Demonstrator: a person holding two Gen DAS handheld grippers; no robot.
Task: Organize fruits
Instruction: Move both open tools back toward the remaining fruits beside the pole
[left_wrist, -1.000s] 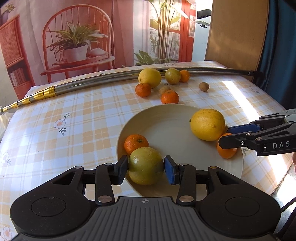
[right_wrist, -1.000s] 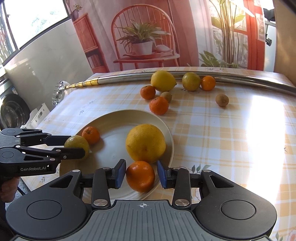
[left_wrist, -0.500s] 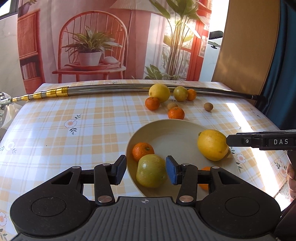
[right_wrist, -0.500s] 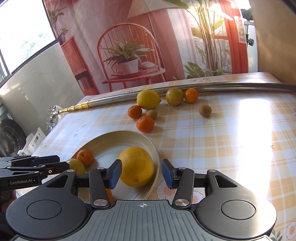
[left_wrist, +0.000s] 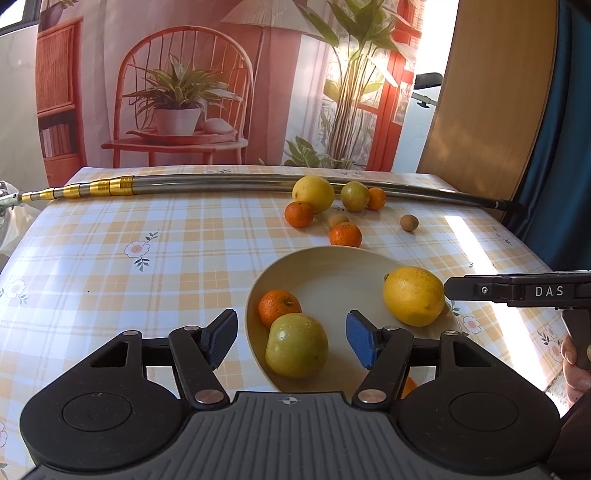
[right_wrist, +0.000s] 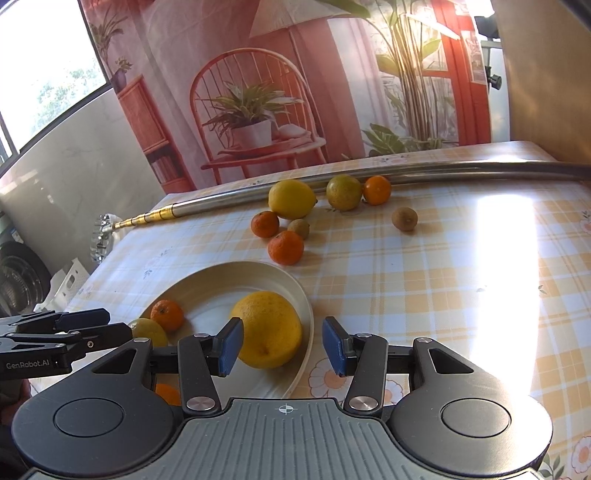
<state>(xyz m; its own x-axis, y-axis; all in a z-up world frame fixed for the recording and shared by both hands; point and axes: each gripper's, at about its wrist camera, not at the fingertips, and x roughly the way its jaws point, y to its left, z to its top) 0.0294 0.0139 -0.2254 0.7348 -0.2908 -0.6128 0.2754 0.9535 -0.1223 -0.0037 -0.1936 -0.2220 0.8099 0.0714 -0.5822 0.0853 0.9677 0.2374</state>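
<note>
Checked cloth (left_wrist: 155, 236) covers the table, a painted backdrop (left_wrist: 177, 92) of chair and potted plant hangs behind it, and a long metal pole (left_wrist: 221, 183) lies along the far edge; the left gripper (left_wrist: 291, 341) hangs over the near side of the plate (left_wrist: 332, 266), jaws spread wide and empty; between them, touching neither pad, sits a green fruit (left_wrist: 296, 345) on the plate; just ahead of it, toward the left jaw, a small orange (left_wrist: 279, 307) rests against it; ahead of the right jaw lies a big yellow fruit (left_wrist: 413, 296), also on the plate; a sliver of another orange (left_wrist: 408, 386) peeks out under the right jaw's arm.

Over on the right gripper (right_wrist: 282, 345), jaws are apart as well, gripping nothing; the yellow fruit (right_wrist: 266, 328) sits between them, closer to the left pad, with the plate's rim (right_wrist: 308, 306) passing under the gap; the left gripper (right_wrist: 66, 332) pokes in from the left, its tips at the green fruit (right_wrist: 149, 331).

Well ahead of both sets of jaws, loose fruit waits on the cloth: a lemon (right_wrist: 291, 198), a greenish fruit (right_wrist: 343, 192), three oranges (right_wrist: 285, 247) and two kiwis (right_wrist: 405, 218), the near orange just beyond the plate.
</note>
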